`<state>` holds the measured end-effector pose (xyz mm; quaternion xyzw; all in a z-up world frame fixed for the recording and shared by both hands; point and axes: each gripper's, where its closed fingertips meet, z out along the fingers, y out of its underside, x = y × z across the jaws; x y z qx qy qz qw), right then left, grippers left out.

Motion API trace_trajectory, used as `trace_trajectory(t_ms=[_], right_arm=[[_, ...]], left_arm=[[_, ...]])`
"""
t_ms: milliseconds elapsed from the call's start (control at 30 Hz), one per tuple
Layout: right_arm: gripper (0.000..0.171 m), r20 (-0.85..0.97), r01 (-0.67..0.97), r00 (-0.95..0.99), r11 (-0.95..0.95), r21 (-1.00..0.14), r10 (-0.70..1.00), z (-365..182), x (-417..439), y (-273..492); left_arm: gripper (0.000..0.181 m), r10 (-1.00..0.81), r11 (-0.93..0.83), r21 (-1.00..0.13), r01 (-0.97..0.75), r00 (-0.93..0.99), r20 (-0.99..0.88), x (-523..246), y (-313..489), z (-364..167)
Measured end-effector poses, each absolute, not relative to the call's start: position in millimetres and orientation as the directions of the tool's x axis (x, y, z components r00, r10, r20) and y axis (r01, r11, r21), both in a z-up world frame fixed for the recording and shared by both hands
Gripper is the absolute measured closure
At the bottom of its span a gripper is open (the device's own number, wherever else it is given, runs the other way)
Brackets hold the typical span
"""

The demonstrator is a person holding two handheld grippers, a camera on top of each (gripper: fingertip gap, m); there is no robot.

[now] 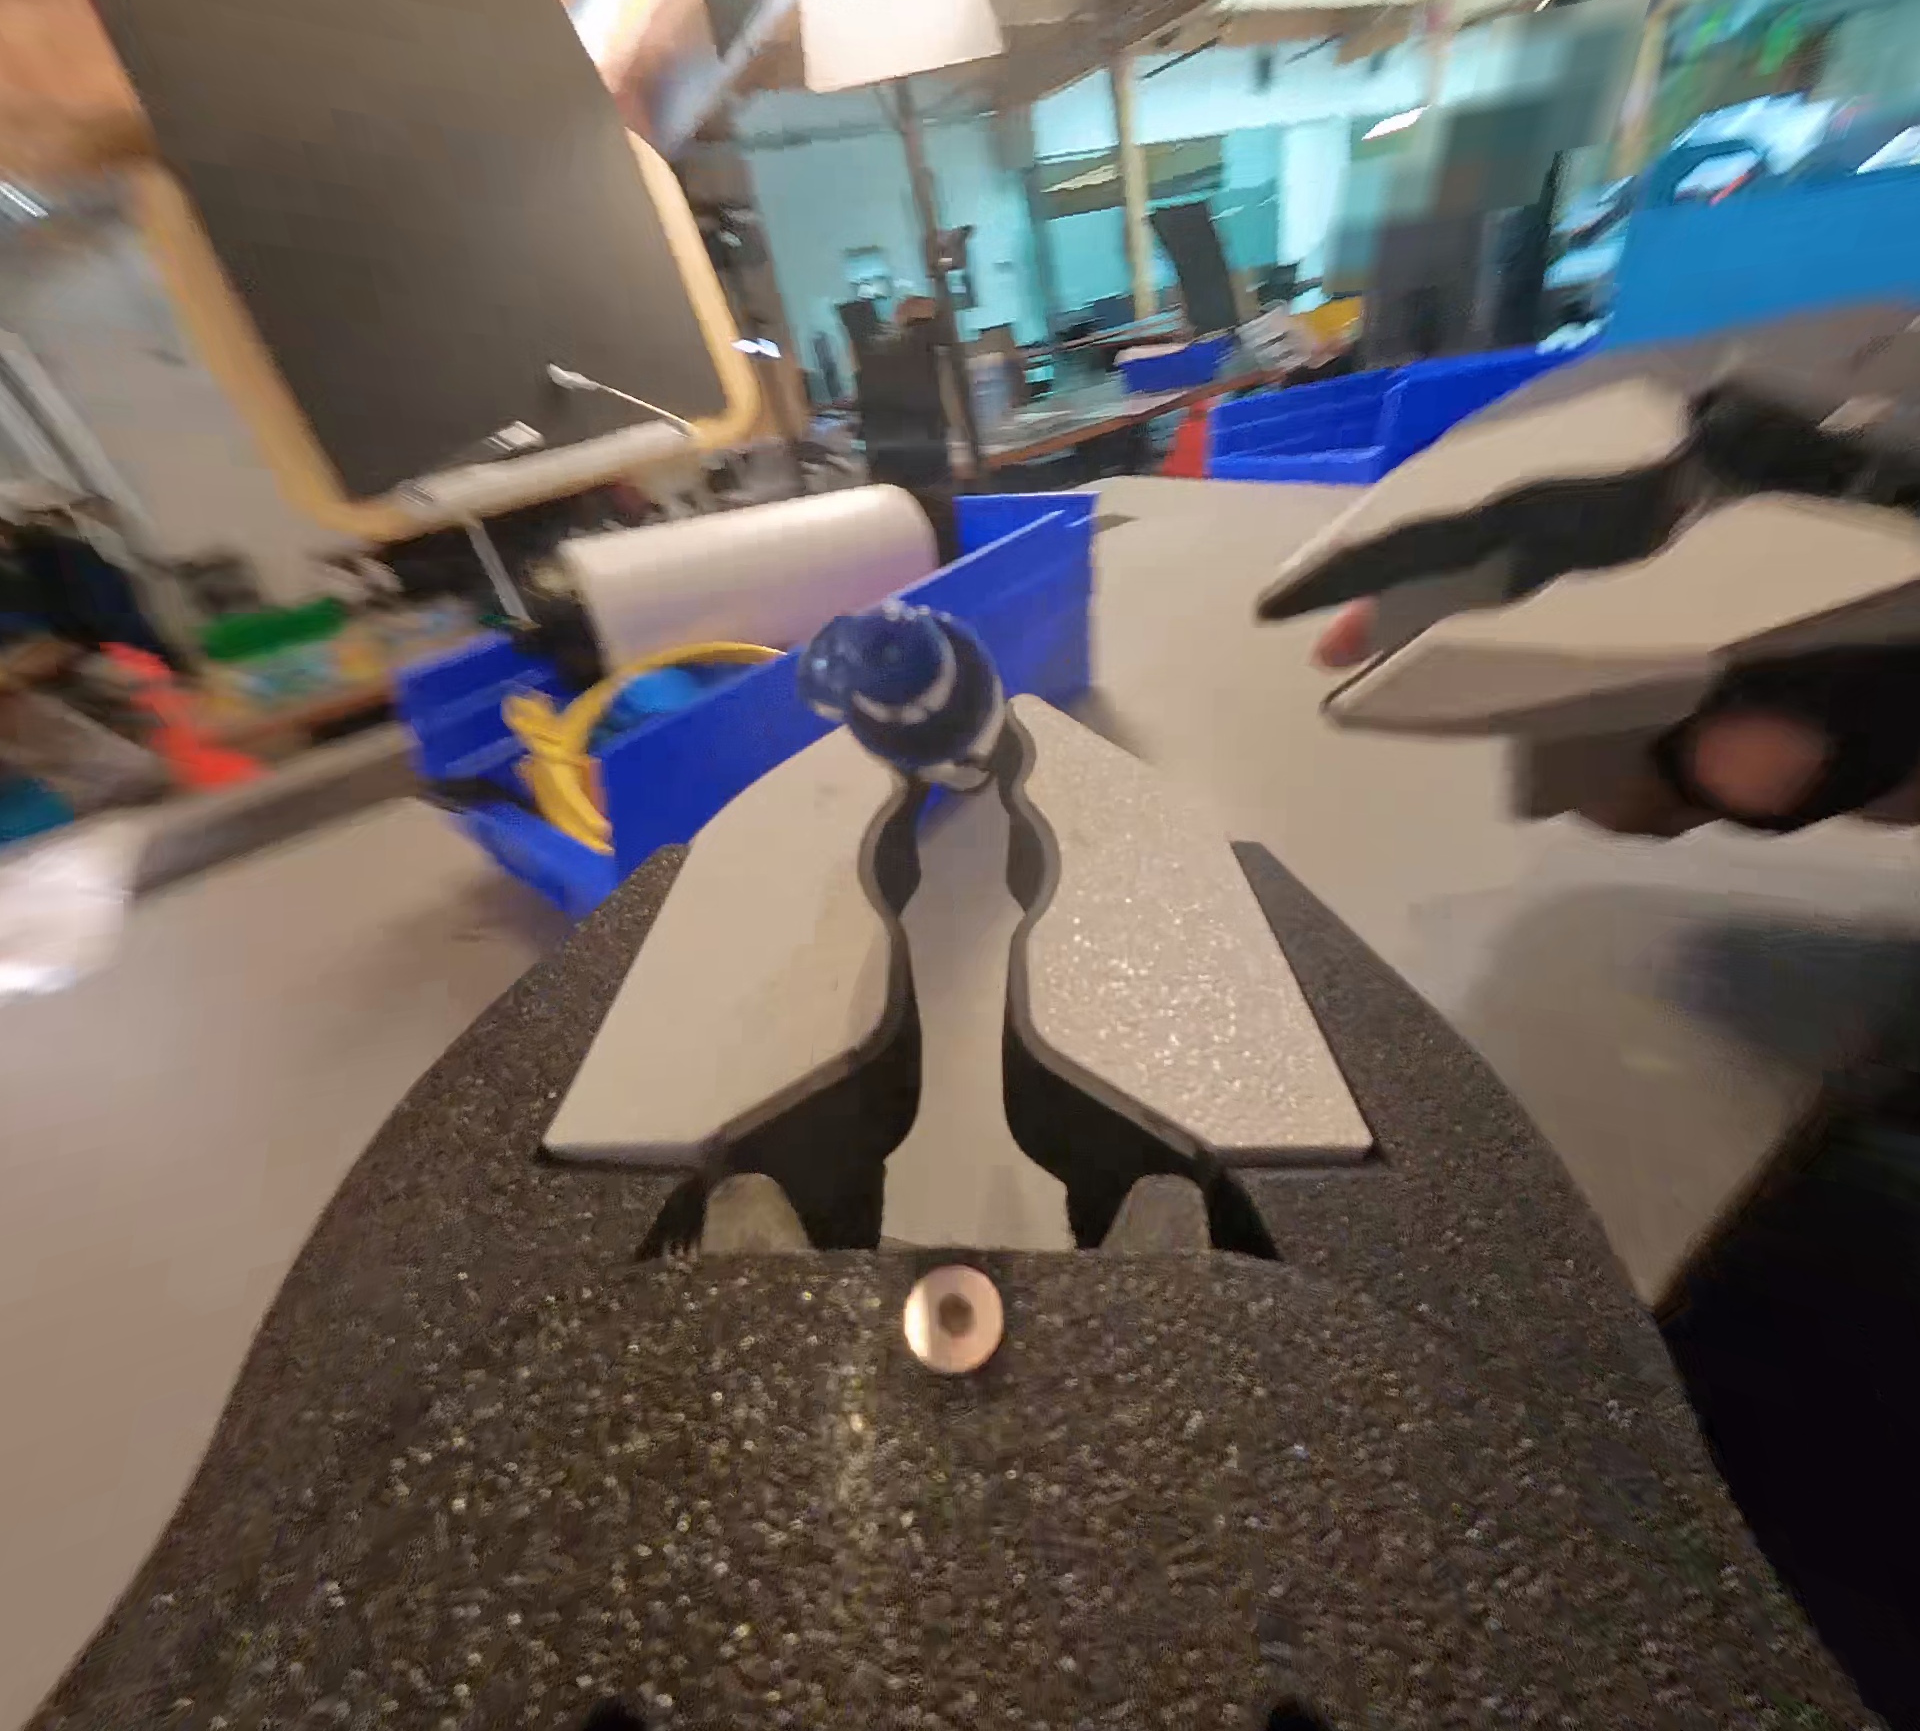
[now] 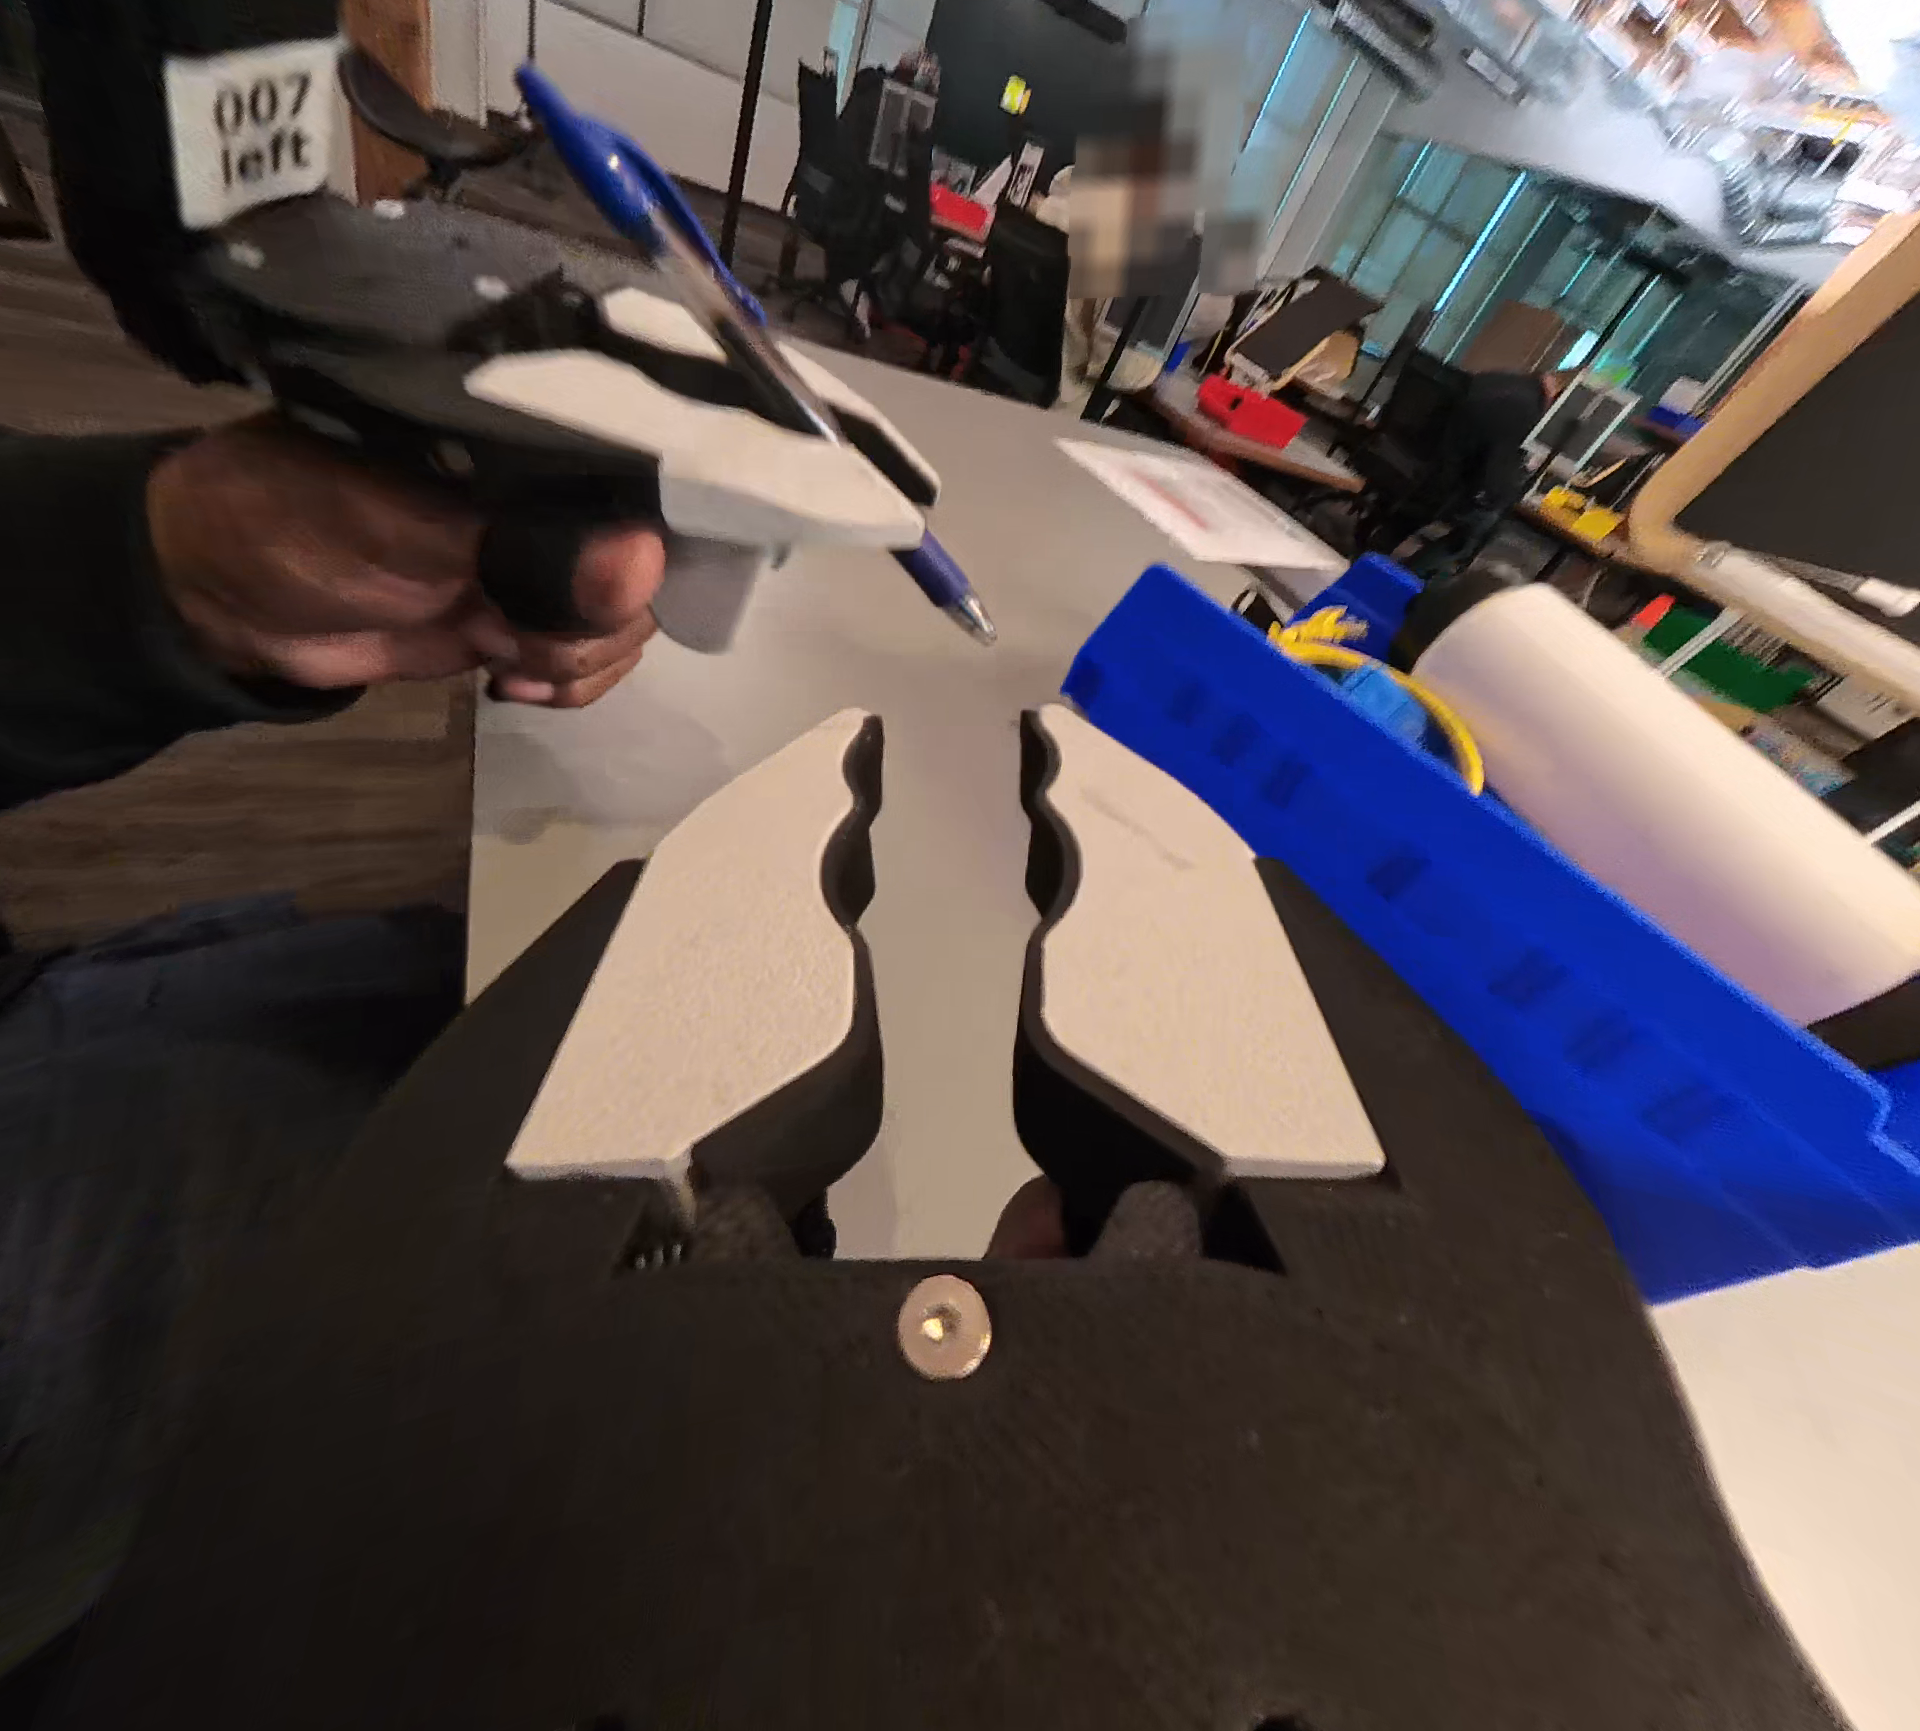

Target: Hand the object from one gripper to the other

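Only the right wrist view shows a white label with black writing on the left gripper (image 2: 831, 476), plus the whole blue pen (image 2: 665, 227) it clamps, tip angled down over the grey counter (image 2: 935, 559). Seen from the left wrist view, that pen (image 1: 904, 694) appears end-on. Nearby, the right gripper (image 2: 951, 731) hangs spread and empty beside a blue bin (image 2: 1455, 933).

Your left gripper (image 2: 790, 445) holds the pen (image 2: 665, 227) above the counter (image 2: 935, 559), tip slanting down toward it. Your right gripper (image 2: 951, 725) sits near it, apart from the pen. A bin (image 2: 1455, 933) on the counter holds a roll (image 2: 1662, 767).
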<state>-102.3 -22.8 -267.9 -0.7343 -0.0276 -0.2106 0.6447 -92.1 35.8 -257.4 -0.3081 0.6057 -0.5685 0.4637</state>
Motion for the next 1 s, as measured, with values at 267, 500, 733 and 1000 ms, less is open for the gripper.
trace_trajectory(t_ms=[267,500,733,1000], right_arm=[[0.133,0.566,0.554,0.795,-0.121,-0.824,-0.219,-245,-151,6],[0.133,0.65,0.636,0.691,-0.16,-0.755,-0.316,-241,-153,14],[0.153,0.581,0.564,0.732,-0.161,-0.81,-0.355,-233,-135,-2],[0.151,0.604,0.531,0.757,-0.303,-0.791,-0.25,-251,-131,-8]], left_arm=[[0.168,-0.736,0.632,-0.736,0.242,-0.11,-0.668,-94,18,-264],[0.168,-0.662,0.714,-0.655,0.249,-0.063,-0.746,-96,5,-268],[0.168,-0.636,0.74,-0.611,0.281,-0.003,-0.772,-100,12,-259],[0.169,-0.427,0.865,-0.4,0.302,0.024,-0.904,-102,7,-268]])
